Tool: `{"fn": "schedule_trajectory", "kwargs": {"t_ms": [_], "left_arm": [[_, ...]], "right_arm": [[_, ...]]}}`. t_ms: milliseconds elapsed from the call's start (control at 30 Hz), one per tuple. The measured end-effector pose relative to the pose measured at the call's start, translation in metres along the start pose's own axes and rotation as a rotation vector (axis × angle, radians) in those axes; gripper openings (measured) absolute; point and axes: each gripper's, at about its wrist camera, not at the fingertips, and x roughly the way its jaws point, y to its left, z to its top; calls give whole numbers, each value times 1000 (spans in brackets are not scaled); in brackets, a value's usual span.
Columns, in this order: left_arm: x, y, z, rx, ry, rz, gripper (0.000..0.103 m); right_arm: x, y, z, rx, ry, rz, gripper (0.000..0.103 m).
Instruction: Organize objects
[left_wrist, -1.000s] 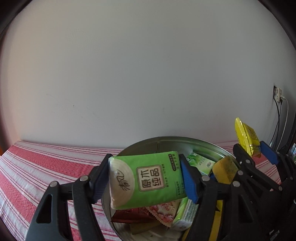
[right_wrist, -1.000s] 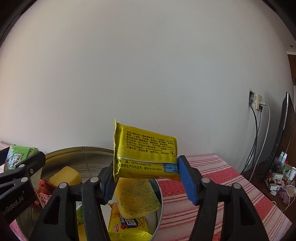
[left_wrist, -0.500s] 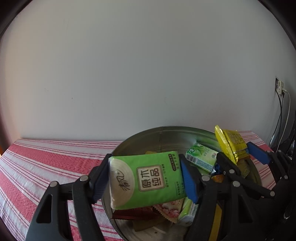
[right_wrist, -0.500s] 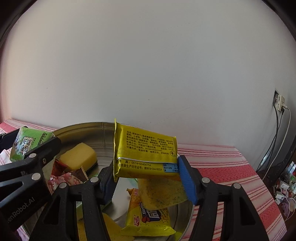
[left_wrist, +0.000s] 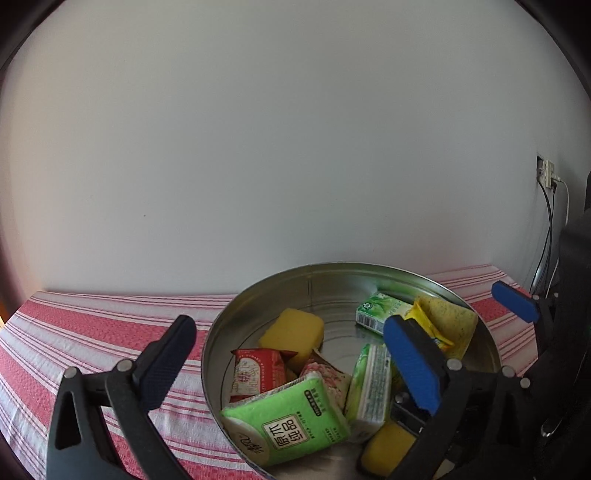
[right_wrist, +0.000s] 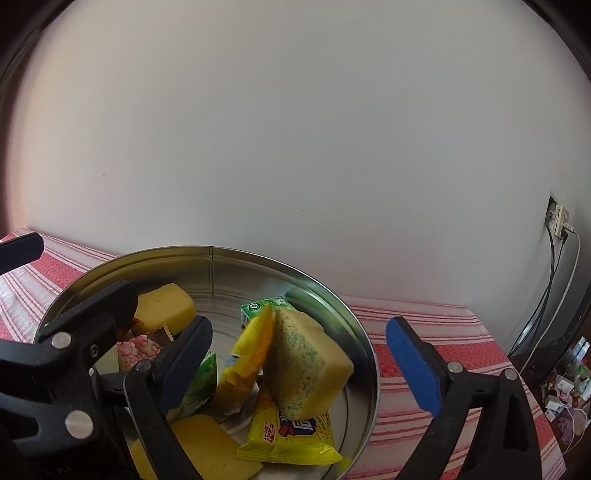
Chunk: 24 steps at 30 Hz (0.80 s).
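Note:
My left gripper (left_wrist: 290, 365) hangs over a round metal bowl (left_wrist: 332, 266), its jaws opening with nothing between the pads. The green tissue pack (left_wrist: 288, 424) lies loose in the bowl just below it. My right gripper (right_wrist: 299, 367) is over the same bowl (right_wrist: 258, 255), jaws also opening. The yellow packet (right_wrist: 247, 354) stands on edge in the bowl, free of both pads, leaning against a green-flecked sponge (right_wrist: 306, 358). In the right wrist view the left gripper (right_wrist: 74, 271) shows at the left.
The bowl also holds a yellow sponge (left_wrist: 291, 332), a red packet (left_wrist: 255, 373), small green packs (left_wrist: 380, 314) and a yellow snack bag (right_wrist: 291, 435). It stands on a red-striped cloth (left_wrist: 92, 332) against a white wall. A socket with cables (right_wrist: 557, 221) is at the right.
Both grippers have opened. The green tissue pack fell from the left jaws into the bowl. The yellow packet dropped from the right jaws and rests against the flecked sponge.

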Motion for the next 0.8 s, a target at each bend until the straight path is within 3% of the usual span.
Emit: {"fn": "schedule_trajectory", "kwargs": {"t_ms": [300, 433, 567, 800], "left_arm": [[-27, 21, -9, -19, -26, 62, 103], [-32, 32, -13, -37, -40, 84, 103], [-33, 37, -17, -49, -53, 100, 103], [-24, 26, -22, -14, -46, 85, 103]], "right_arm": [[-27, -14, 7, 69, -71, -67, 97], [-42, -28, 2, 189, -142, -42, 97], [-45, -37, -3, 294, -122, -17, 100], [-52, -33, -5, 297, -128, -71, 100]]}}
